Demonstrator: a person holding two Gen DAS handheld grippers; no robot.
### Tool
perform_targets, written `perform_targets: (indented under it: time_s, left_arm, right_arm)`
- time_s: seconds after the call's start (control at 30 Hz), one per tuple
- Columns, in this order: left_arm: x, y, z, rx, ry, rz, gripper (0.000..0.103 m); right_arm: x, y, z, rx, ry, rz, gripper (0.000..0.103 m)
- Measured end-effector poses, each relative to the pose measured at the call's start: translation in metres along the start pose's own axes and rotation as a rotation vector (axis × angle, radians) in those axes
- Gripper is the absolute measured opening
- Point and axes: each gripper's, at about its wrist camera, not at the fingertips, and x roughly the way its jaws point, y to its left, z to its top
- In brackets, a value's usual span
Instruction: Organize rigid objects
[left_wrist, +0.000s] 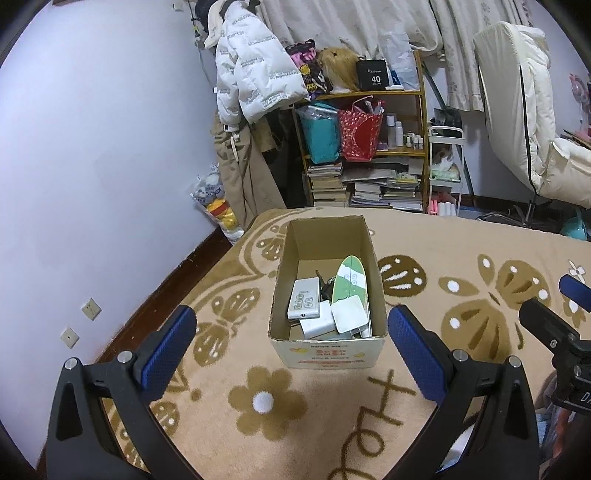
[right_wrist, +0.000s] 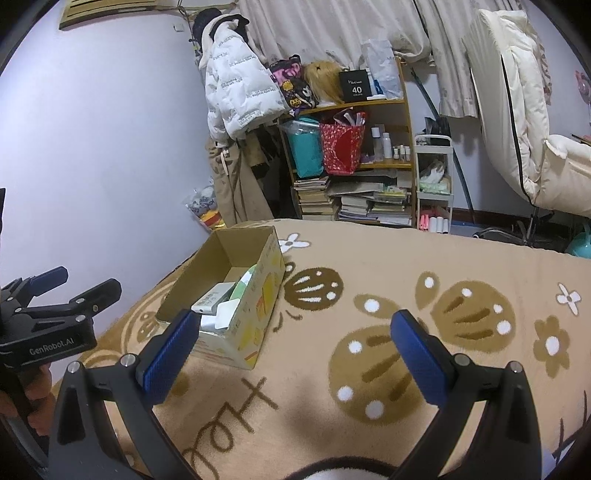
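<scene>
Two grippers are hovering over the tan flower-patterned blanket (left_wrist: 332, 413) on the bed, both spread wide and holding nothing: the left gripper (left_wrist: 291, 339) is pointing at the open brown cardboard box (left_wrist: 327, 356) just beyond its fingertips, while the right gripper (right_wrist: 295, 345) is hanging to the box's right. Inside the box are lying a white remote control (left_wrist: 304, 298), a green-and-white mini skateboard (left_wrist: 349, 279) and two white square chargers (left_wrist: 350, 314).

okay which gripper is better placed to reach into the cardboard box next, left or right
Left, probably. The left gripper is open and faces the box squarely; the right gripper, also open, has it off to its left.
</scene>
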Motion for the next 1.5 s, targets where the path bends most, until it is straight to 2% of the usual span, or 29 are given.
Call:
perform_targets:
  time_s: [0.2,0.5,1.5]
  left_arm:
    - [0.008,0.007,0.0,-0.035,0.025,-0.009,0.103]
    - [0.014,0.005,-0.004,-0.02,0.06,0.011,0.103]
    - [0.016,0.012,-0.001,-0.03,0.084,0.035,0.103]
  right_arm:
    - [0.003,-0.002,-0.001,0.005,0.007,-0.004,0.103]
    - [0.005,-0.001,-0.001,0.0,0.012,-0.004,0.103]
    - [0.006,-0.007,0.0,-0.003,0.018,-0.009,0.103]
